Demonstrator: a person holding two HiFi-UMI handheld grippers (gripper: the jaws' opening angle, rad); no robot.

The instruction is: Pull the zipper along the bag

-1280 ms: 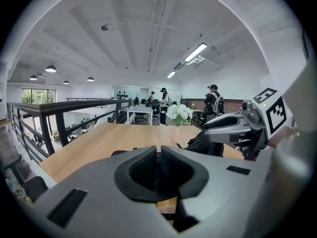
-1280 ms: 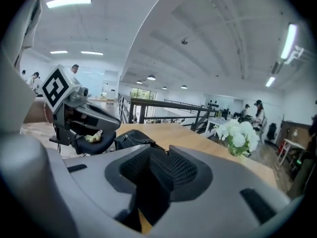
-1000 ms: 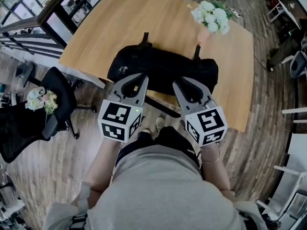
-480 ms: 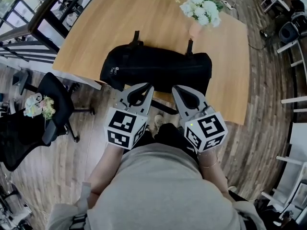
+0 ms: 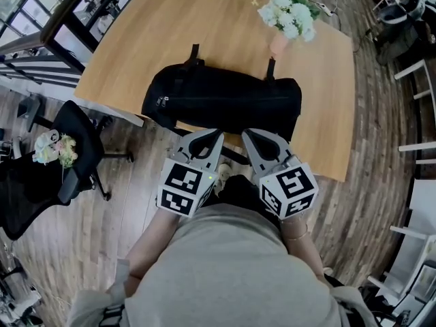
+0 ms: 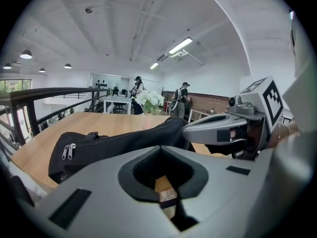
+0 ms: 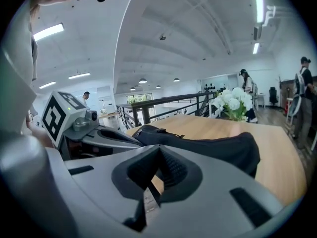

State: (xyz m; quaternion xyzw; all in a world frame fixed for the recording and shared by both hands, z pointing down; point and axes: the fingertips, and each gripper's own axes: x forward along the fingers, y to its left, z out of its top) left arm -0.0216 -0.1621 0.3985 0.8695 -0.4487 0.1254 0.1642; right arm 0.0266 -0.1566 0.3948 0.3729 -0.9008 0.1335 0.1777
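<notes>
A long black bag (image 5: 221, 101) lies across the near part of the wooden table (image 5: 136, 39), with its zipper running along the top. Two metal zipper pulls (image 5: 162, 101) hang at its left end, and show too in the left gripper view (image 6: 68, 151). My left gripper (image 5: 216, 136) and right gripper (image 5: 246, 135) hover side by side just short of the bag's near side, over the table's front edge. Both are shut with nothing between the jaws. Neither touches the bag (image 6: 114, 143) (image 7: 208, 145).
A vase of white flowers (image 5: 289, 19) stands at the table's far right, behind the bag. A black office chair (image 5: 75, 148) and a second bunch of flowers (image 5: 51, 147) are on the floor at left. A railing (image 5: 41, 33) runs along the table's left side.
Both grippers have drawn back from the bag's near side toward my body and come closer together. The right gripper's jaws have closed.
</notes>
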